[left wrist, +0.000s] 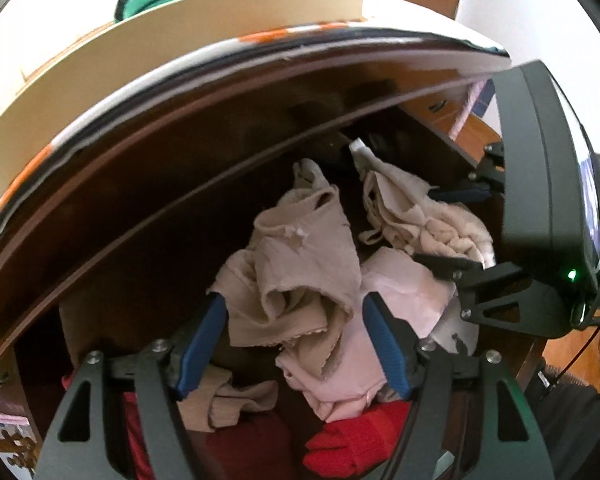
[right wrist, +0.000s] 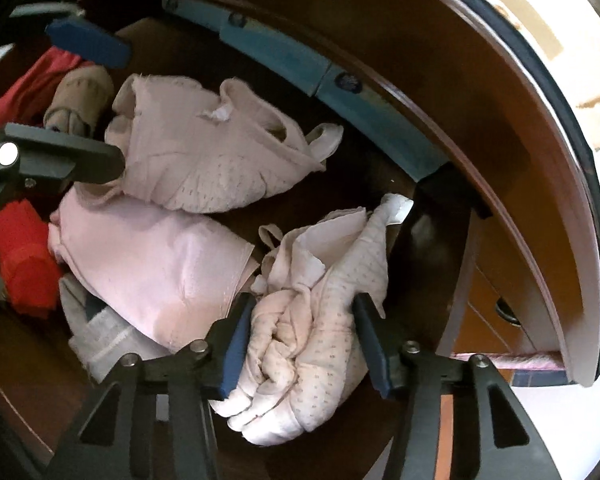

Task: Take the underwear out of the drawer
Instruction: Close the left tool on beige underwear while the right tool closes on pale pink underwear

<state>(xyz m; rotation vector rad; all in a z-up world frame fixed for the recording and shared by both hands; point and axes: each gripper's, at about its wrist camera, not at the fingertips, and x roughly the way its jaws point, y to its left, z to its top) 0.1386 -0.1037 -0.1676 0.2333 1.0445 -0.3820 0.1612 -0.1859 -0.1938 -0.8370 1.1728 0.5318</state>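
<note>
— Left wrist view: what step is this?

— Reaching in. The left tongs (left wrist: 294, 344) stand apart astride the crumpled beige cotton underwear (left wrist: 296, 276) in the dark wooden drawer (left wrist: 148, 216); they need to close next.

— Right wrist view?

— The right tongs (right wrist: 300, 340) flank a rolled cream dotted undergarment (right wrist: 312, 344); whether they're pinching is unclear. The drawer's depths are dark.

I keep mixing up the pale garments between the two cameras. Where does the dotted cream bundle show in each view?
Left wrist view: the dotted cream bundle lies at right of centre, beside the right gripper.
Right wrist view: low centre, between that gripper's fingers.
Shared landmark: the pink garment, beside the bundle in both.
</note>
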